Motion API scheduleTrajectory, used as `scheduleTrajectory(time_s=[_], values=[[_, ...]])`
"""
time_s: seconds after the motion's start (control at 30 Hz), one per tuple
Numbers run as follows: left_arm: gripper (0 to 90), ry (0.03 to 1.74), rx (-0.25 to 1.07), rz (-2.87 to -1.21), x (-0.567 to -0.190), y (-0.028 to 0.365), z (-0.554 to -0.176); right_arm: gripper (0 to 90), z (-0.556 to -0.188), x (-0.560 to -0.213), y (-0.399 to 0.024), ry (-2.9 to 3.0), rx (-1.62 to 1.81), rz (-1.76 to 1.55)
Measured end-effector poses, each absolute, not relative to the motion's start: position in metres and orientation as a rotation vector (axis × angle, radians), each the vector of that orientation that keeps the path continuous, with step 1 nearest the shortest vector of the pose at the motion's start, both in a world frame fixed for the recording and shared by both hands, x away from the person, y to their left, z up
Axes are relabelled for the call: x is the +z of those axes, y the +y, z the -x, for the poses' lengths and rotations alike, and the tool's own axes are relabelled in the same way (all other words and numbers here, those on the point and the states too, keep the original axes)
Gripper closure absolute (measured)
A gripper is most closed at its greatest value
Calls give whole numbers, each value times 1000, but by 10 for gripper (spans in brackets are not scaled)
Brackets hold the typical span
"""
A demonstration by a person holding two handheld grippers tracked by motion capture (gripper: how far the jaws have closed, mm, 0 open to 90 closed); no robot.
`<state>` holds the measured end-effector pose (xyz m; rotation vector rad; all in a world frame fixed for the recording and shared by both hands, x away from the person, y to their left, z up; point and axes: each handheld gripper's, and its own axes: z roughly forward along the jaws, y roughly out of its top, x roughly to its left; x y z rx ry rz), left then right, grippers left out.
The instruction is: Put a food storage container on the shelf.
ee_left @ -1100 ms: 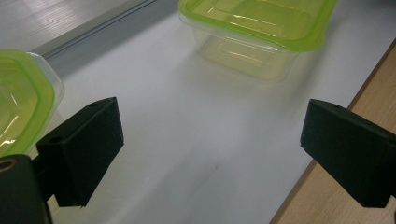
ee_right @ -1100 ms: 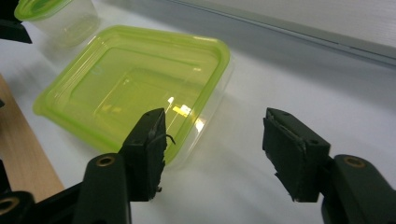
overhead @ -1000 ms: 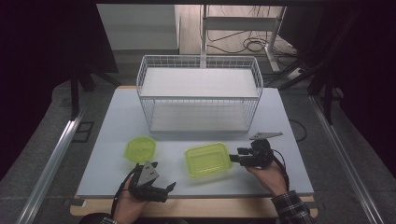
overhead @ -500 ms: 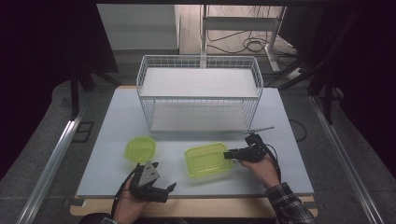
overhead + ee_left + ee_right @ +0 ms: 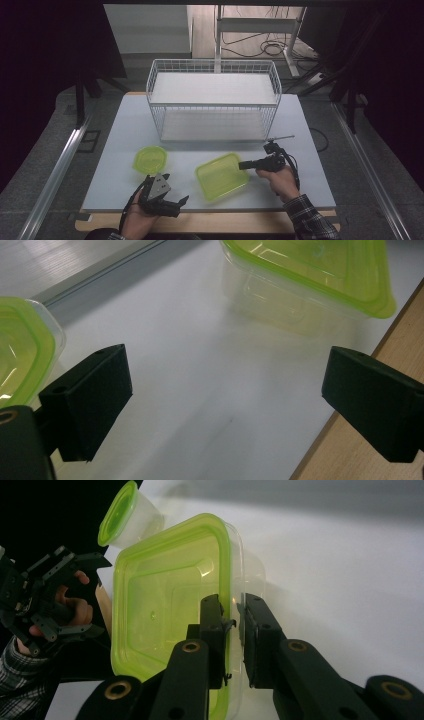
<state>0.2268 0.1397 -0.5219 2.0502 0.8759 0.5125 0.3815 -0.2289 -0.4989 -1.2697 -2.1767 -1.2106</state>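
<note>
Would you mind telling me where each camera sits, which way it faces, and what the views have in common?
High view: fixed above the person's side, facing forward and down on the white table and white wire basket; both forearms enter from below.
Left gripper view: rides the left gripper, looking between its wide-open jaws across the table.
Right gripper view: rides the right gripper, whose jaws have just been closing on the rim of the square clear plastic container with green lid; the other hand shows farther off.
All three share that container.
</note>
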Motion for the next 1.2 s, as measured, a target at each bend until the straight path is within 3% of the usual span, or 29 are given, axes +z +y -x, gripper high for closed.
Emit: scheduleTrajectory(time_s=[1.2], values=[[52, 885, 468, -1974, -520, 144, -228, 803, -388, -413, -233, -2143, -1518, 1239]])
